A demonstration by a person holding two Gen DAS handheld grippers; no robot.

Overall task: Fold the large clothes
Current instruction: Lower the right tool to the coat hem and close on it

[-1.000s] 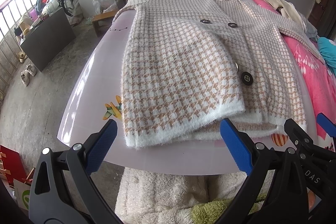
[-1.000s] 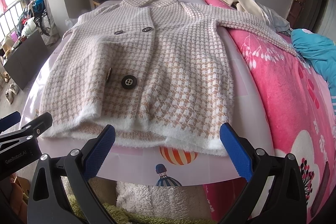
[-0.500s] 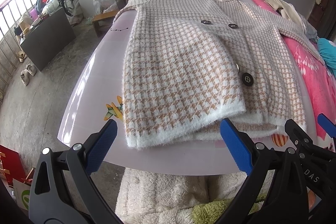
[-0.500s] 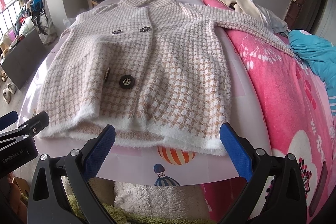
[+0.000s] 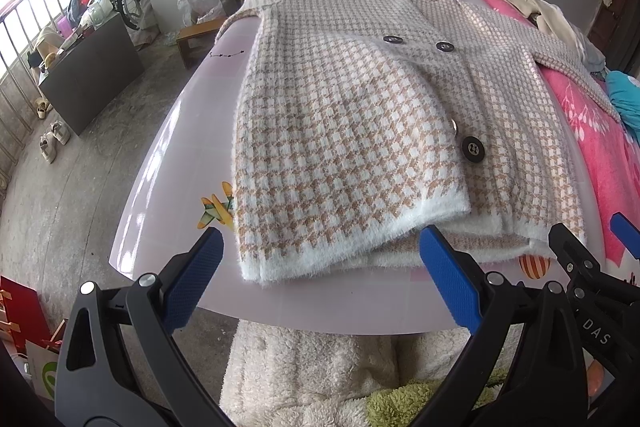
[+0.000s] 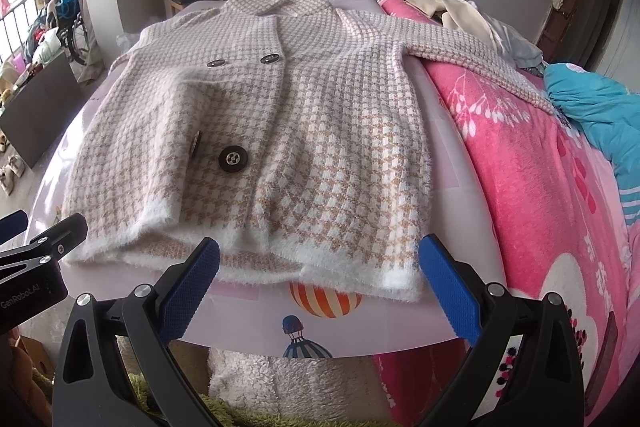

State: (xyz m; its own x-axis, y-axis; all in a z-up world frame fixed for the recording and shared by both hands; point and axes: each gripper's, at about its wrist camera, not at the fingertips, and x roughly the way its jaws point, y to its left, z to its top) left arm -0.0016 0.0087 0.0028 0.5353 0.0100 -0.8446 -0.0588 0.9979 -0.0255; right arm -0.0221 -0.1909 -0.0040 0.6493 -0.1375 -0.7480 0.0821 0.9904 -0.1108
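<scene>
A tan-and-white houndstooth coat (image 6: 280, 131) lies flat on my pale pink worktop (image 6: 400, 323), collar away from me. My right tool (image 6: 318, 281), fingers spread wide and empty, hovers at its fuzzy white hem. A pink blanket (image 6: 532, 179) lies alongside.

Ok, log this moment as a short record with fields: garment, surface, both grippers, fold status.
garment: checked coat, lying flat, front up, buttons showing
surface: pale lilac sheet on a bed
sleeve: one sleeve stretched out over the pink blanket
left gripper: jaws open, at the hem, holding nothing
right gripper: jaws open, at the hem, holding nothing
fold status: not yet begun
</scene>
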